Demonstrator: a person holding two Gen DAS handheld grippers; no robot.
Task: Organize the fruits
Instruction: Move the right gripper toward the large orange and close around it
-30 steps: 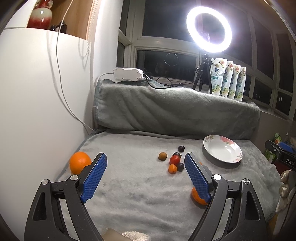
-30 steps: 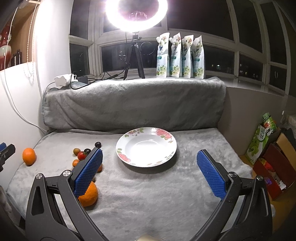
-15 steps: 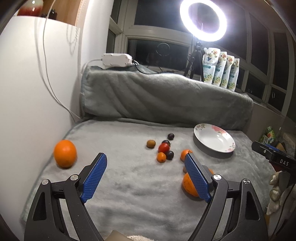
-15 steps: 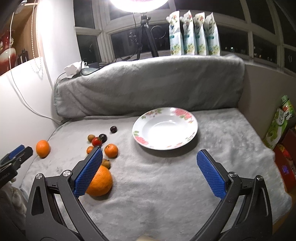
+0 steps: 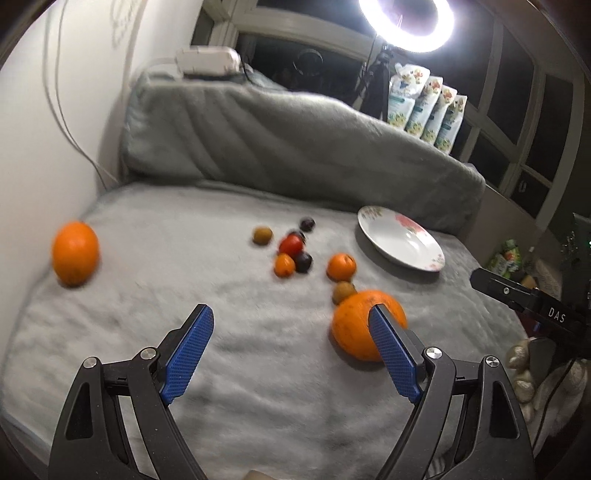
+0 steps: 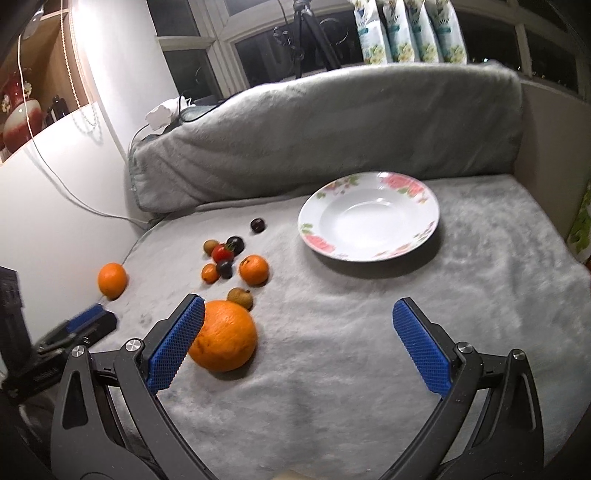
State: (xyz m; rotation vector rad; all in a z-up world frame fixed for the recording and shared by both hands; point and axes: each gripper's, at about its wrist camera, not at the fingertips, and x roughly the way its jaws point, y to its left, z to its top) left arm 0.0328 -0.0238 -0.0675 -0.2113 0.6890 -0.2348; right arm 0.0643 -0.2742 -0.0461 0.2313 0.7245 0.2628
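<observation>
A white flowered plate (image 6: 369,218) lies empty on the grey blanket; it also shows in the left wrist view (image 5: 400,242). A big orange (image 6: 225,336) (image 5: 360,325) lies near both grippers. A small orange (image 6: 253,269) (image 5: 341,266), a red tomato (image 6: 221,253) (image 5: 290,243), dark plums and brown fruits cluster left of the plate. Another orange (image 5: 75,253) (image 6: 112,280) lies by the wall. My left gripper (image 5: 291,349) is open above the blanket, its right finger in front of the big orange. My right gripper (image 6: 299,343) is open, its left finger beside the big orange.
A grey padded backrest (image 6: 332,122) runs behind the blanket. A white wall (image 5: 44,155) with a cable is on the left. A ring light (image 5: 406,22) and pouches (image 5: 424,107) stand on the sill. Boxes sit past the right edge (image 6: 580,229).
Both grippers have moved forward and tipped down toward the blanket. The fruits look larger and nearer. Both stay open and empty.
</observation>
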